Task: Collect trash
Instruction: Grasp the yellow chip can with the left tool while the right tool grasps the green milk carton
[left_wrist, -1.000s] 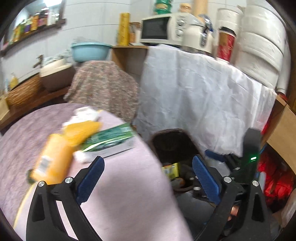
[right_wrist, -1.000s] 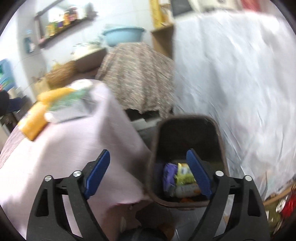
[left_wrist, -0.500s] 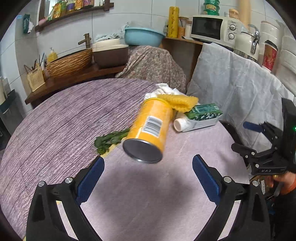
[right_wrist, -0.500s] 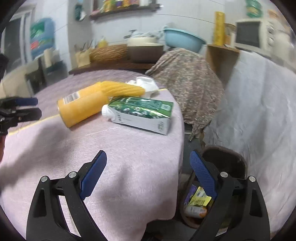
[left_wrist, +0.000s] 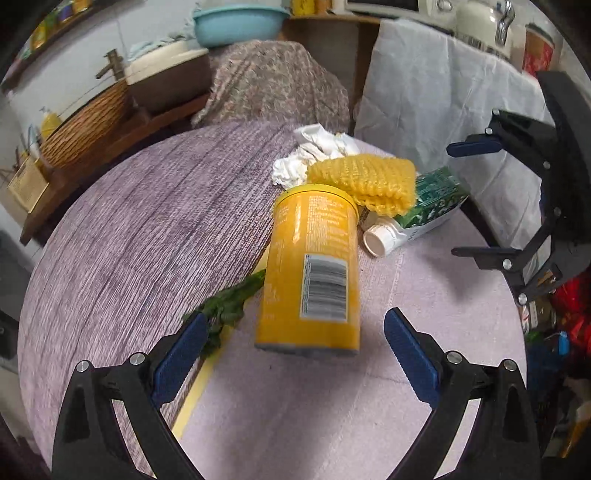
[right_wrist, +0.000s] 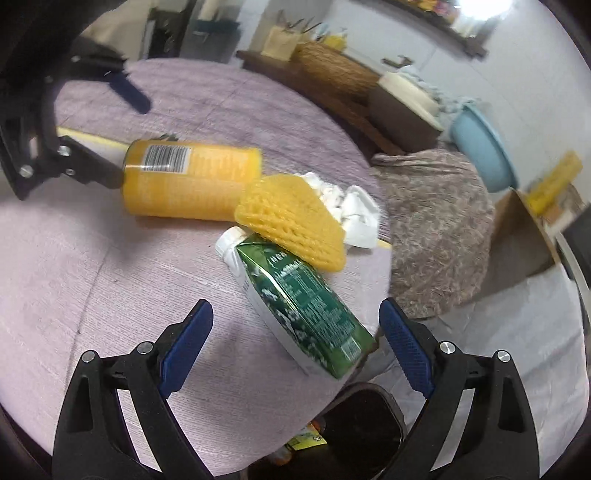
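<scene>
A yellow canister (left_wrist: 312, 269) (right_wrist: 192, 182) lies on its side on the round table. My left gripper (left_wrist: 293, 349) is open, its blue pads flanking the canister's near end without touching. Beside it sit a yellow foam net (left_wrist: 364, 177) (right_wrist: 291, 219), crumpled white tissue (left_wrist: 312, 155) (right_wrist: 351, 206), a green leaf (left_wrist: 225, 312) and a green-and-white carton (left_wrist: 417, 212) (right_wrist: 299, 302) with a white cap. My right gripper (right_wrist: 295, 341) is open, straddling the carton's near end. A dark trash bin (right_wrist: 354, 424) stands below the table edge, holding wrappers.
The table's purple cloth (left_wrist: 147, 229) has a yellow stripe (left_wrist: 195, 391). Behind stand a cloth-draped seat (left_wrist: 273, 81), a wicker basket (left_wrist: 88, 125), a blue basin (left_wrist: 236, 22) and a white-covered counter (left_wrist: 443, 92). Red bags (left_wrist: 570, 299) lie on the floor at right.
Both grippers swung from the bin up to the table. The left one closed in on the canister; the right one moved in over the carton. Both stayed open.
</scene>
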